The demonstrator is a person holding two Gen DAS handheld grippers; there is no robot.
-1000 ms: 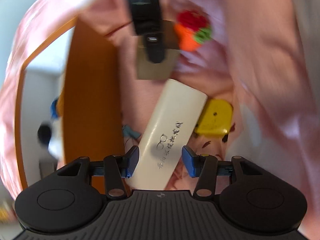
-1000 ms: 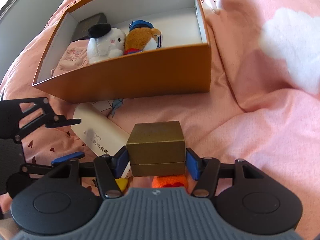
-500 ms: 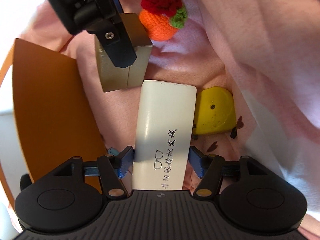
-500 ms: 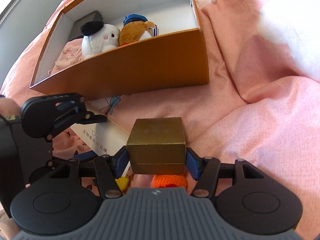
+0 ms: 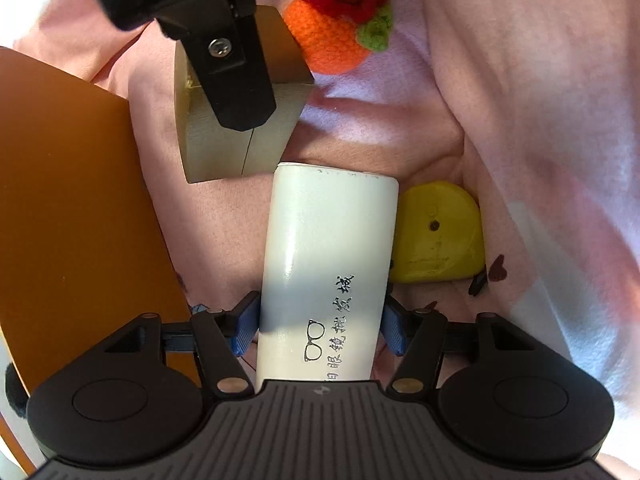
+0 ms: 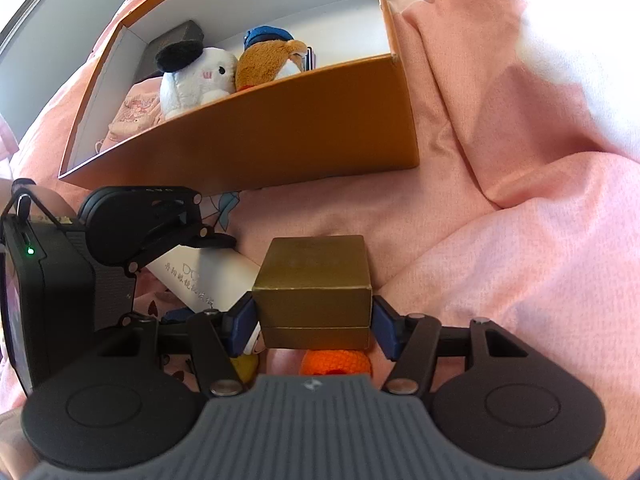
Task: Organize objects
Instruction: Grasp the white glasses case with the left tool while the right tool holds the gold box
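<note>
Inside, the orange cardboard box [image 6: 280, 132] is holding two plush toys [image 6: 224, 72]; the left gripper [image 5: 318, 330] is closing around a smooth white glasses case [image 5: 328, 264], while the right gripper [image 6: 314, 326] is clamping a gold cube box [image 6: 316, 280].

Pink bed cover [image 6: 500, 264] w/ orange box [image 6: 304, 136], gold box [image 6: 316, 280], white glasses case [image 5: 328, 248], yellow toy [image 5: 436, 236], crochet fruit [image 5: 332, 40].

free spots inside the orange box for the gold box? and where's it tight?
Orange box: bare white floor at its right end, between the brown plush and the right wall. Left end is crowded: white plush, dark case, pink cloth. Tight on the blanket too: gold box, white case, yellow piece, knit orange.
</note>
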